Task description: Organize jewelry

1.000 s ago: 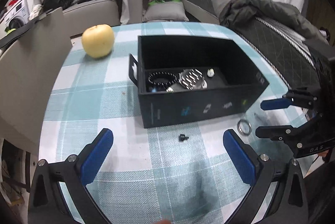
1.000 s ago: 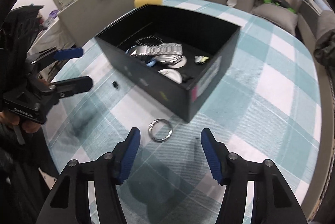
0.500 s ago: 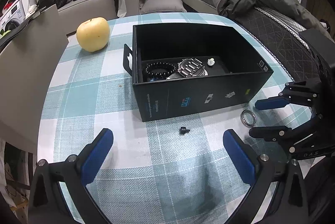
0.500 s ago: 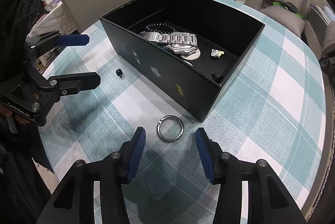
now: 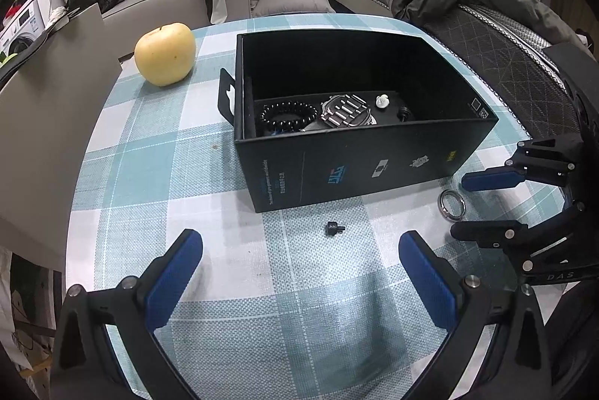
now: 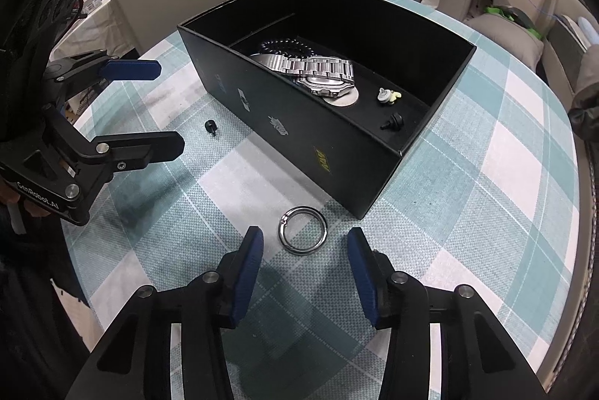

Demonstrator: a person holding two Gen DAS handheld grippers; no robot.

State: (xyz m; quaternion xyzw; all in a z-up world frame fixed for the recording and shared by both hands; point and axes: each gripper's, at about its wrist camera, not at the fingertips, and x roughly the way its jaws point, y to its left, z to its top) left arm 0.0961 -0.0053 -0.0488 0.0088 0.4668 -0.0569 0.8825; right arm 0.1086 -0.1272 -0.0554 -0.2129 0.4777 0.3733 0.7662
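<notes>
Right gripper (image 6: 304, 252) closing, pads either side of the silver ring (image 6: 302, 230) flat on the checked tablecloth (image 6: 486, 213), not yet touching it. Left gripper (image 5: 299, 263) spread wide and empty, small black stud (image 5: 334, 228) just ahead. Beyond, open black box (image 6: 284, 123) holding a steel watch (image 6: 318, 72) and bead bracelet (image 5: 288, 113); farthest, a yellow apple (image 5: 165, 53).

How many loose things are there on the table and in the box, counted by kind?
Metal ring: 1
Black studs: 2, one on the cloth, one in the box
Bead bracelet: 1
Watch: 1
Pale earpiece: 1
Apple: 1
Total: 7
</notes>
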